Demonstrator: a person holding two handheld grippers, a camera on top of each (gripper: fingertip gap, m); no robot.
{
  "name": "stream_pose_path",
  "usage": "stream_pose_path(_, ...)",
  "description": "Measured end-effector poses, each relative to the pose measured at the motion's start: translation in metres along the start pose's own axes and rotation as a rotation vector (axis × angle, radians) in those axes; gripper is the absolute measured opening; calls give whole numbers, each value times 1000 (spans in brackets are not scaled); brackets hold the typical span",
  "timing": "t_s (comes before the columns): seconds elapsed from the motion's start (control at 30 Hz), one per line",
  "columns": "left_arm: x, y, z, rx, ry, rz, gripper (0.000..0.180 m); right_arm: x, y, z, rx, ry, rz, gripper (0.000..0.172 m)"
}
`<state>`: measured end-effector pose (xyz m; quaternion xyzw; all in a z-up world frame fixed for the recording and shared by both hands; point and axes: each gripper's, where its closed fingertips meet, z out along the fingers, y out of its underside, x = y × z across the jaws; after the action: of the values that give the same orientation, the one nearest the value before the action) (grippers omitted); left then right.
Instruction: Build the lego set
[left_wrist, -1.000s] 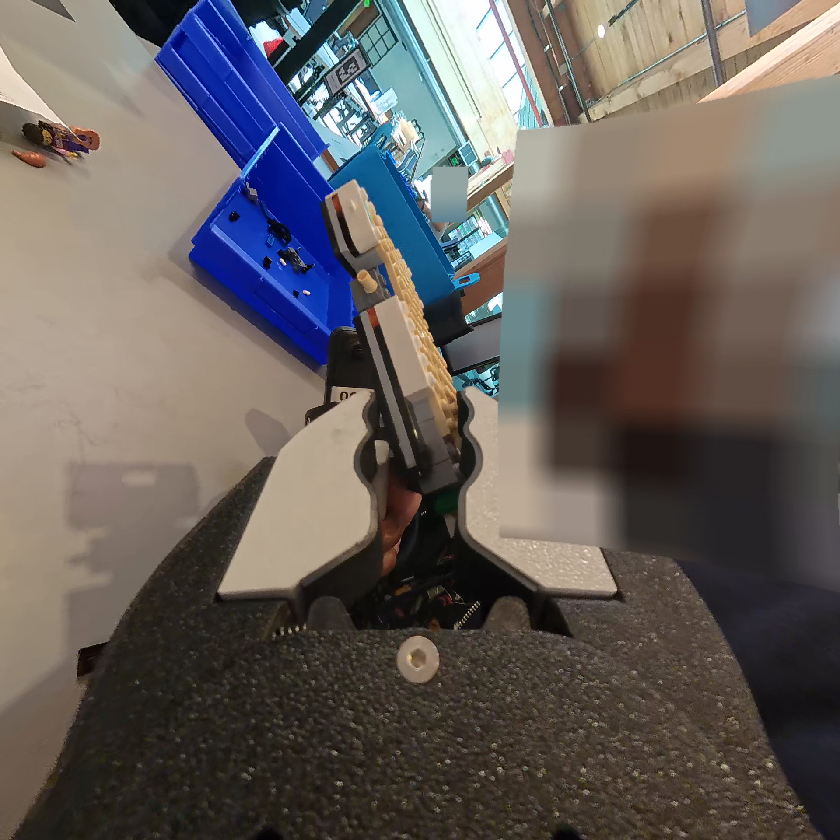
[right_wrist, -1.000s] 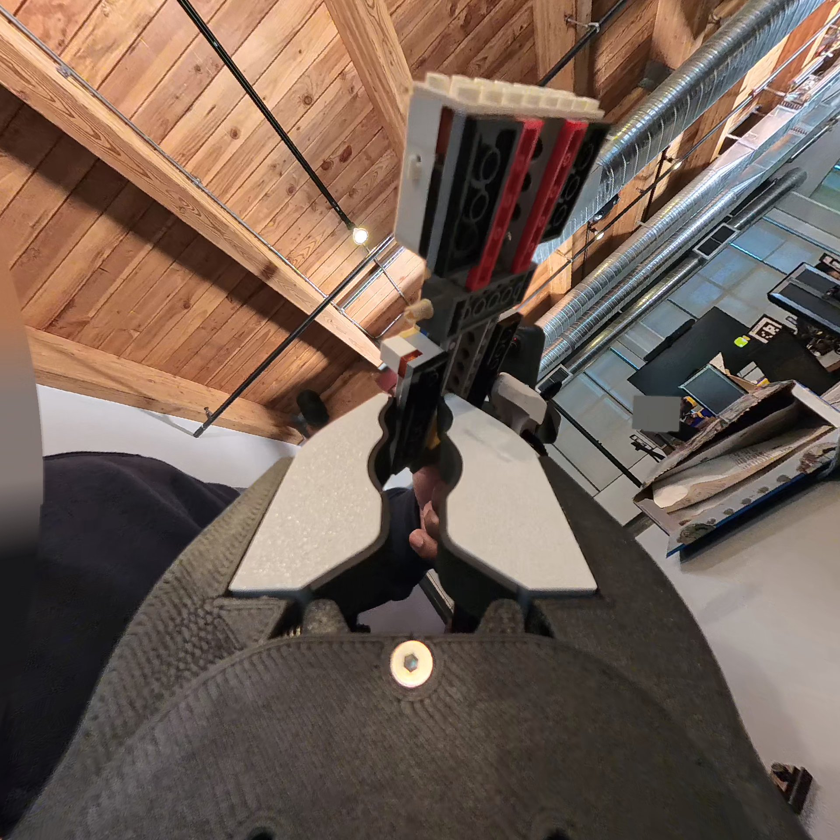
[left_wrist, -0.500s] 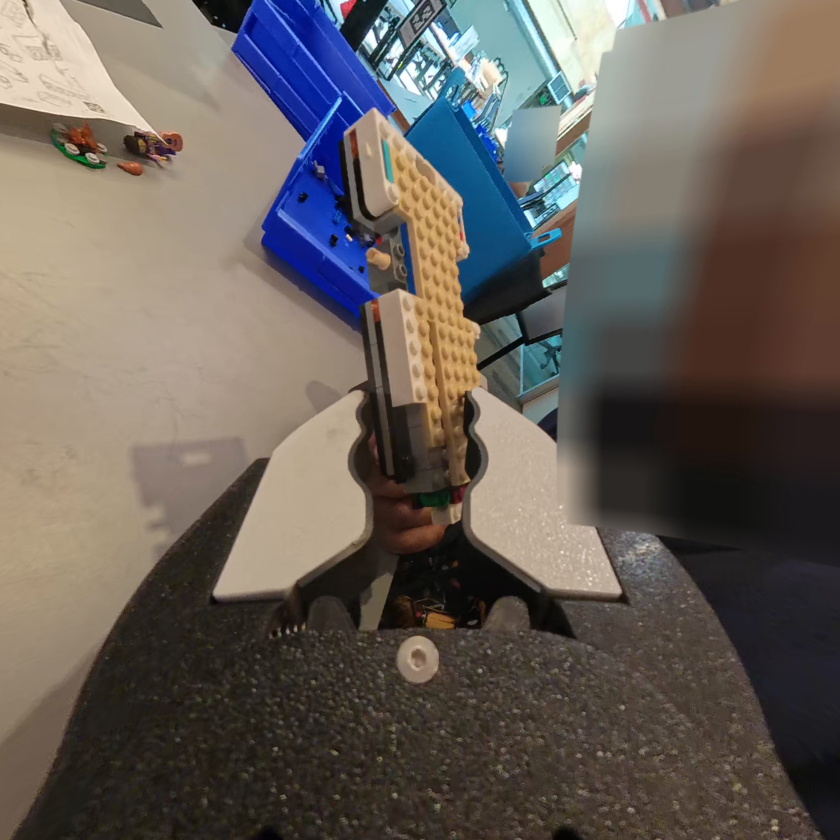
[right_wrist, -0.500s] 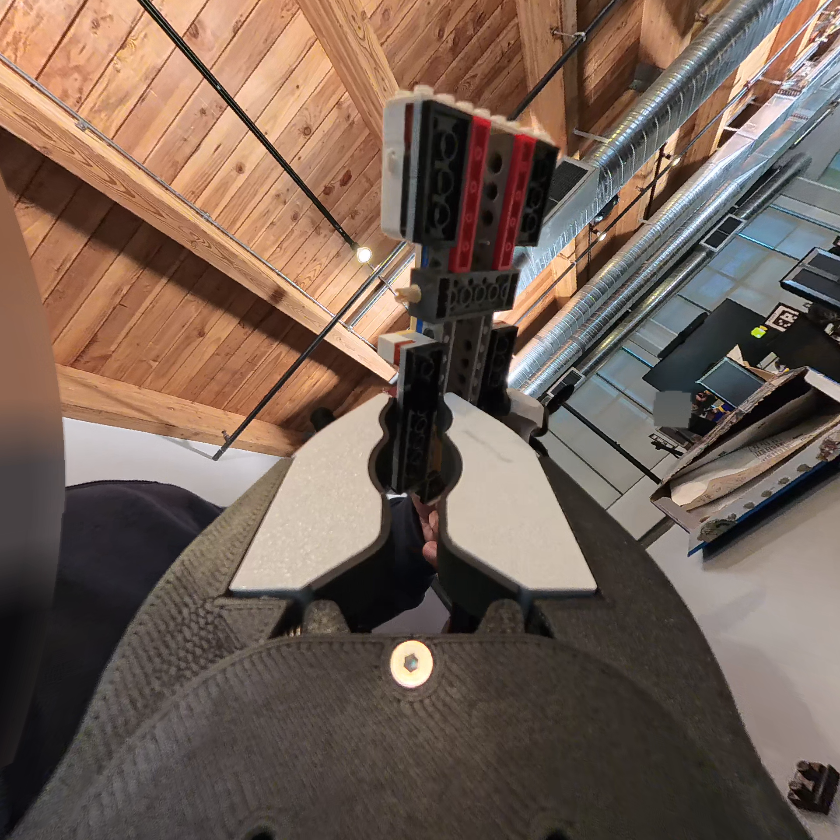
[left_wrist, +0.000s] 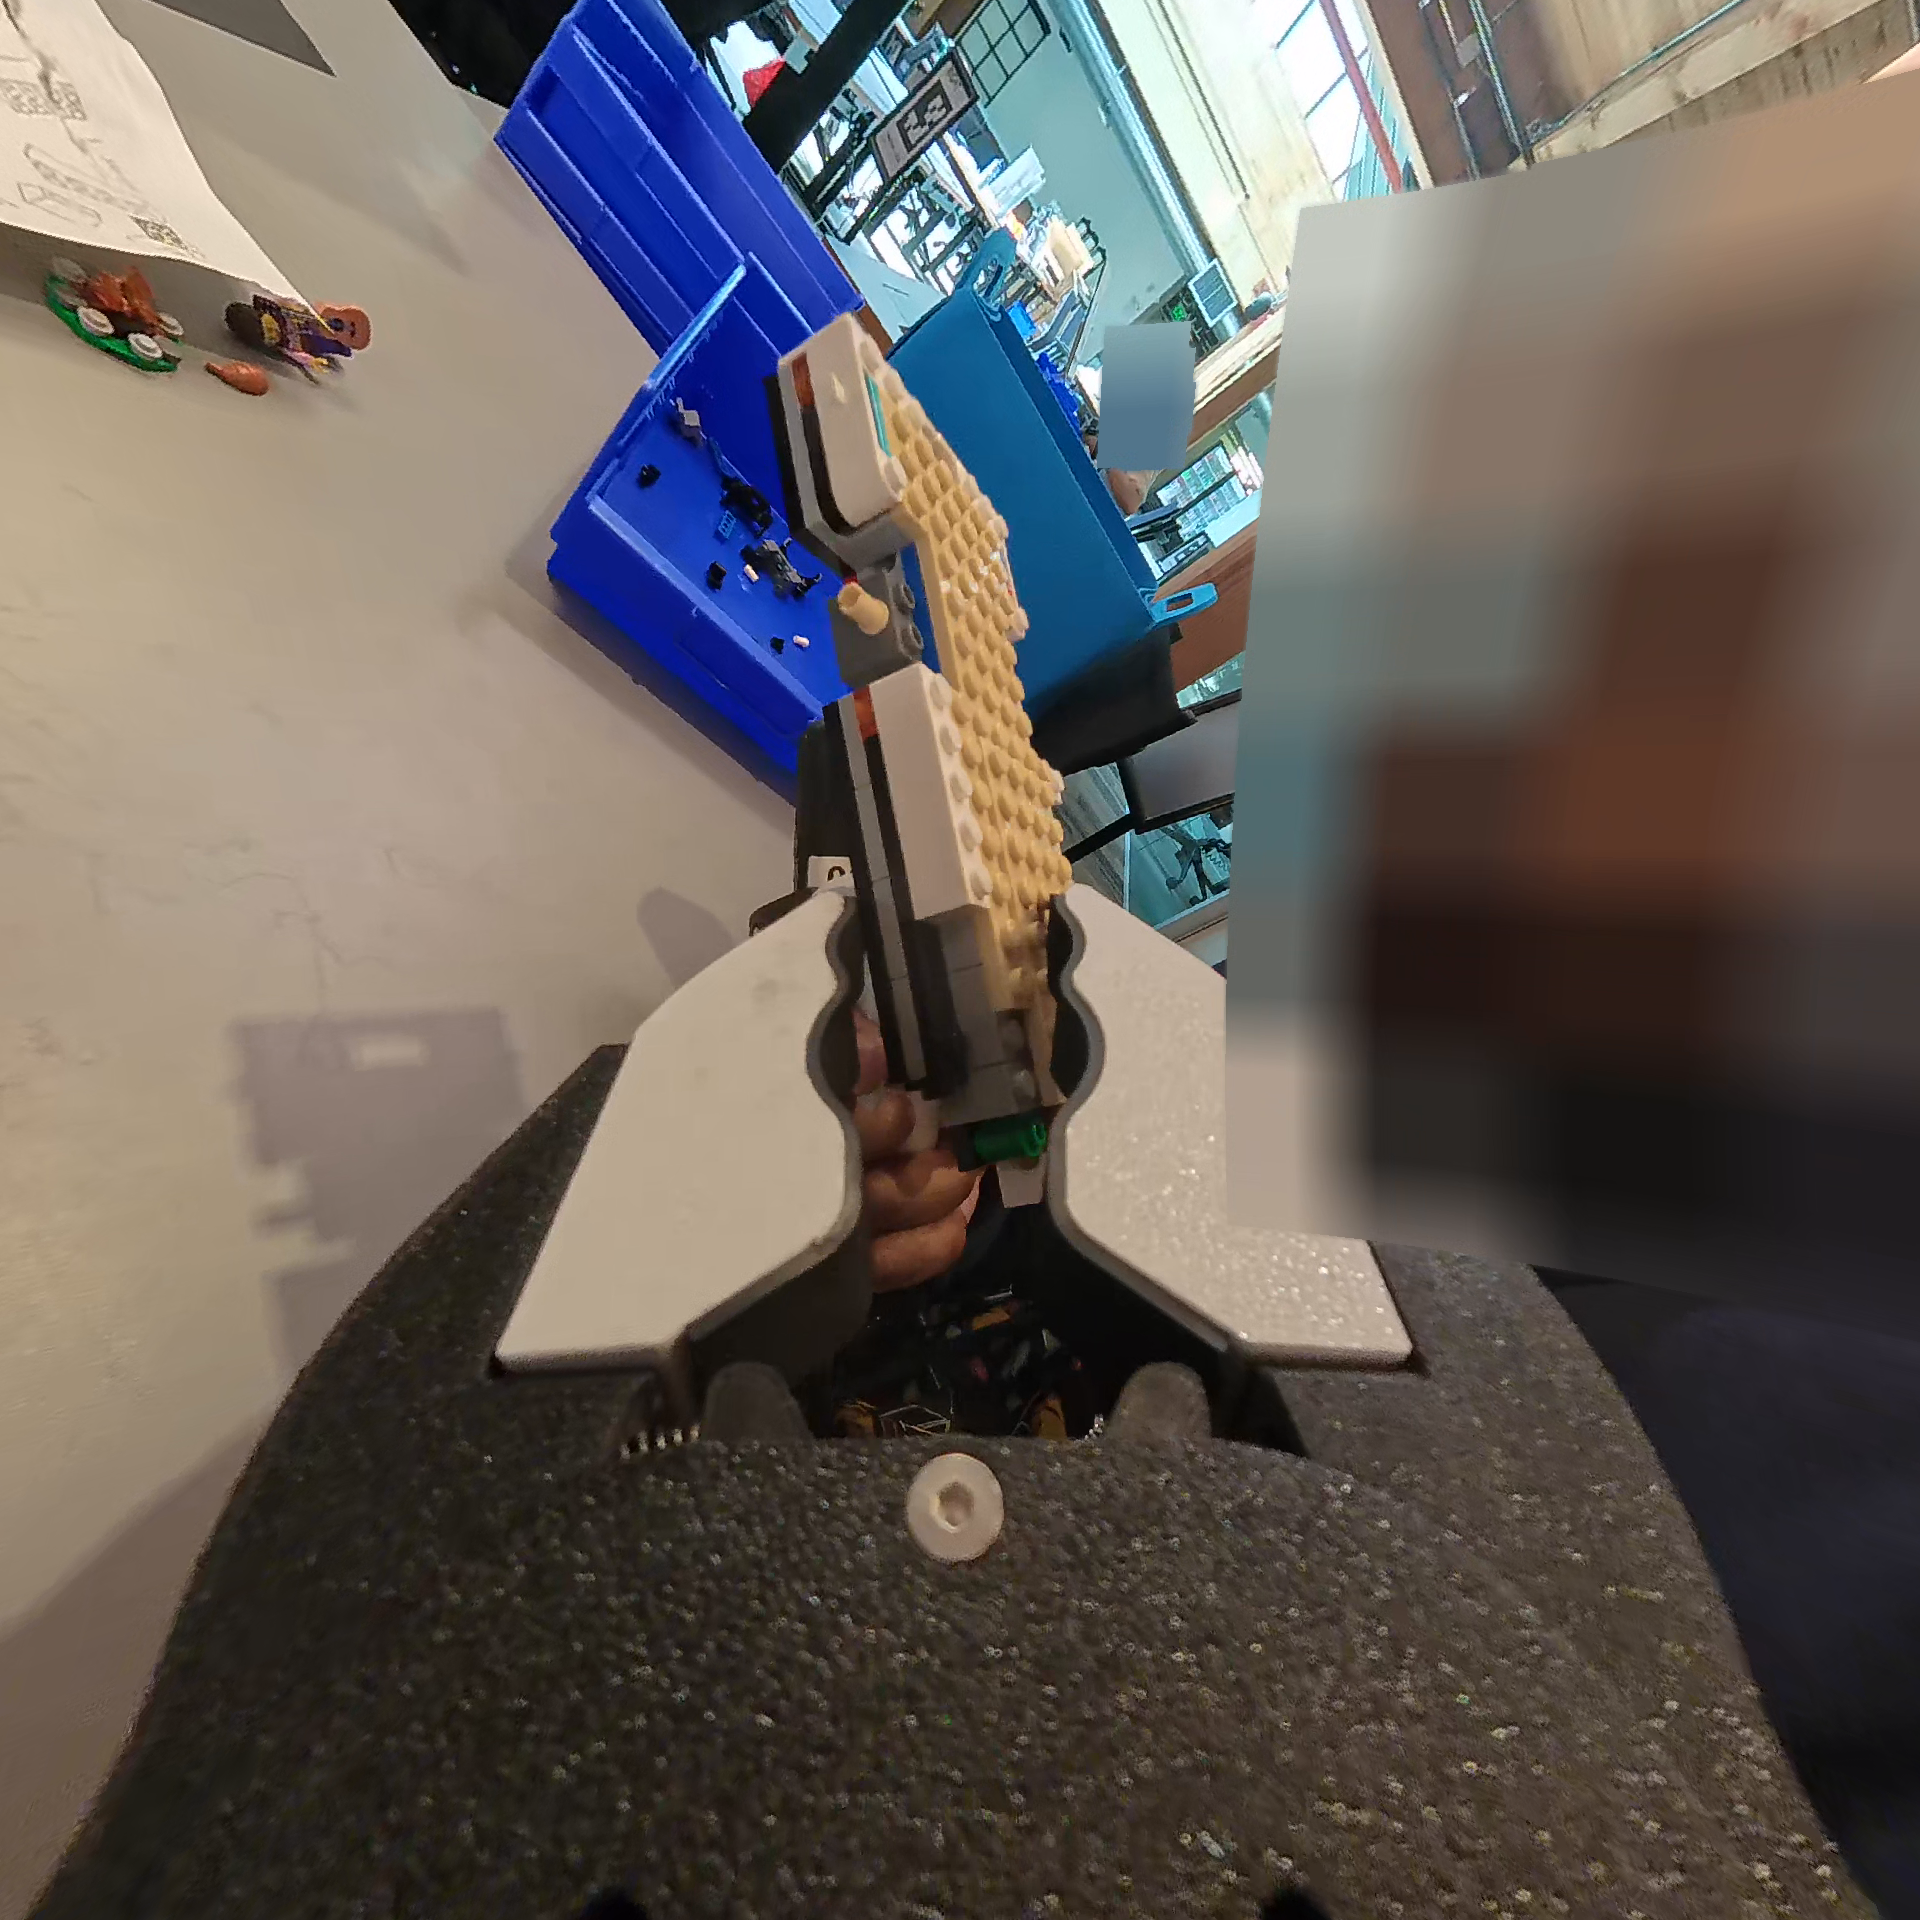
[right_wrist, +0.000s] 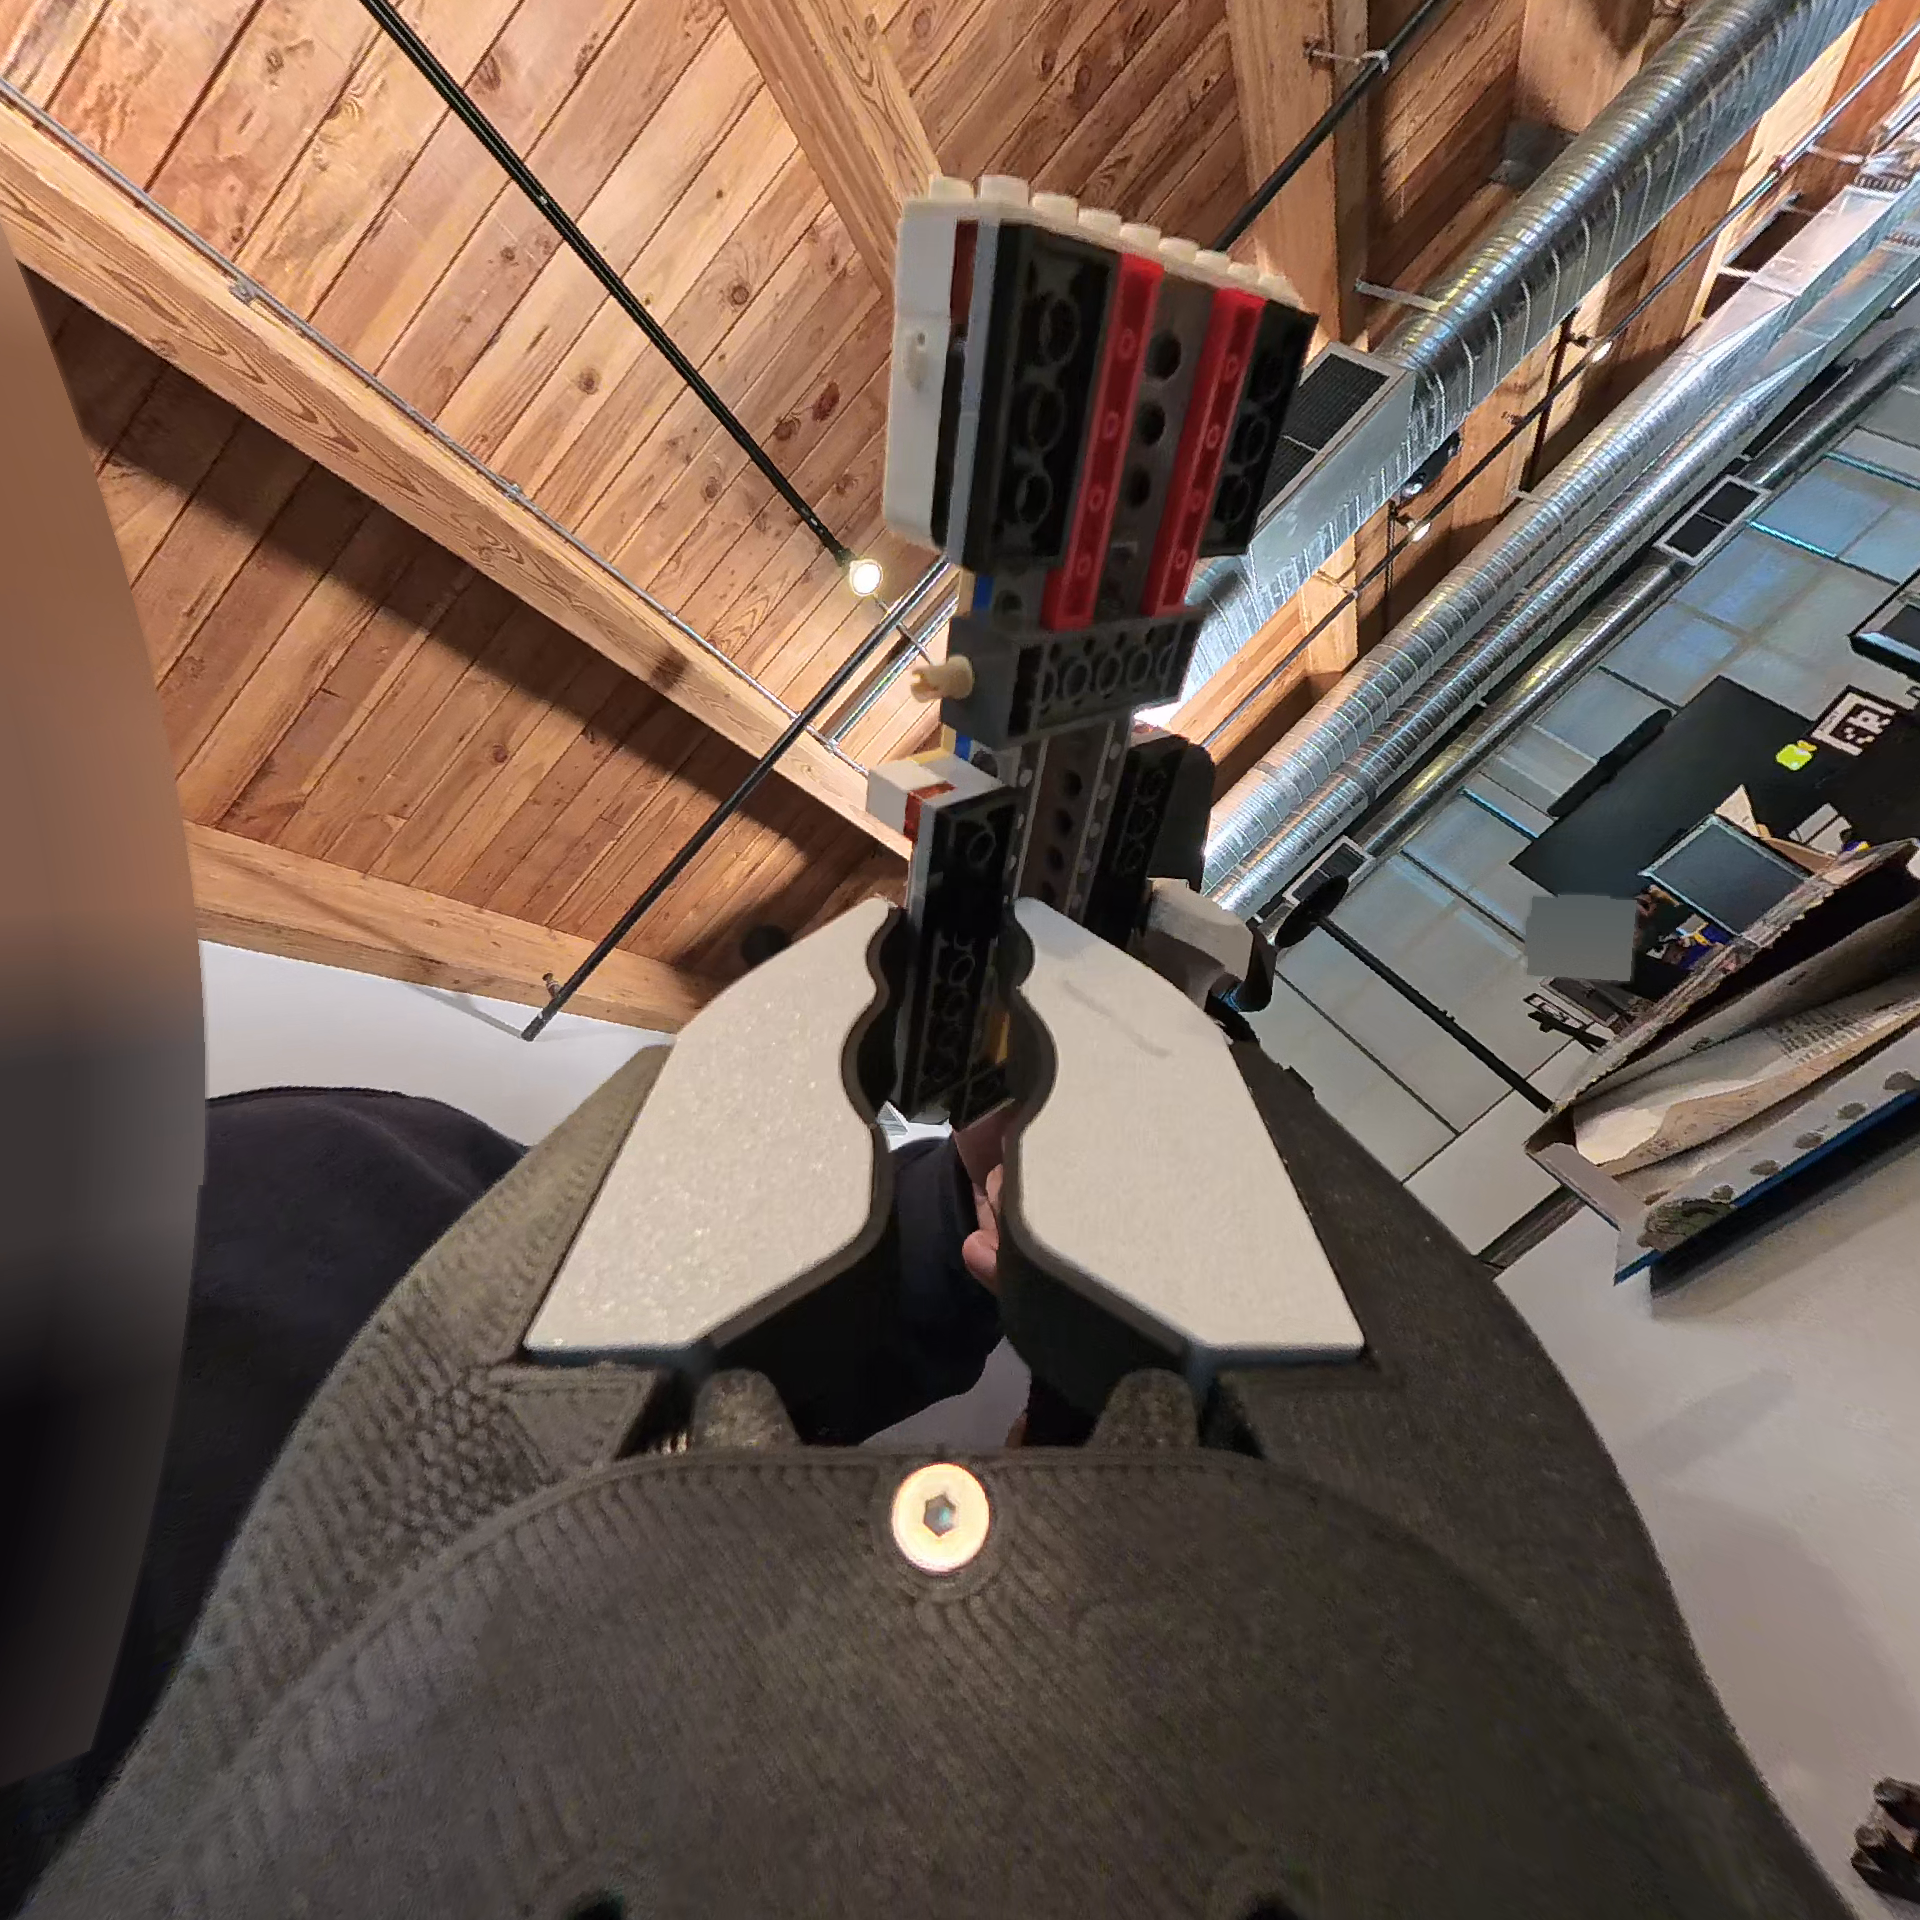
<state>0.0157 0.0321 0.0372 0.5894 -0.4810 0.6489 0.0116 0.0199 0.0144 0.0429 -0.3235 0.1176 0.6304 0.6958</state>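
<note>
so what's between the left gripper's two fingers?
Left wrist view: the lower end of a brick model, tan studded plate rightward, clamped in the left gripper.

left gripper (left_wrist: 951, 997): jaws clamped on brick model, tilted up | right gripper (right_wrist: 951, 997): jaws clamped, aimed ceilingward

The left wrist view looks along its fingers, tilted, over a grey table (left_wrist: 260, 727) toward blue bins (left_wrist: 665, 582). The right wrist view looks steeply up at a wooden ceiling (right_wrist: 416, 364). Both views share, very near, the same brick model (left_wrist: 935, 727) (right_wrist: 1081, 436).
</note>
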Motion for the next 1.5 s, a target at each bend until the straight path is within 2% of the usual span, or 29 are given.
stream_pose_path(0.7, -5, -5, -6, -17, -36, 11, 37, 2, 6, 2, -39, 17, -27, 16)
stream_pose_path(0.93, -6, -7, -10, -35, -90, 56, 38, 2, 7, 2, -45, 17, -31, 16)
stream_pose_path(1.07, -11, -14, -17, -65, -225, 174, 42, 2, 7, 2, -47, 17, -34, 16)
stream_pose_path(1.17, -11, -28, -24, -71, -384, 323, 45, 0, 8, 3, -55, 11, -45, 16)
stream_pose_path(1.3, 9, -37, -18, -139, -531, 566, 47, 0, 8, 3, -57, 15, -51, 16)
stream_pose_path(1.4, 26, -28, -7, -248, -566, 745, 34, 1, 8, 3, -54, 17, -50, 16)
stream_pose_path(1.5, 31, -3, 1, -432, -555, 843, 33, 0, 9, 3, -58, 16, -52, 16)
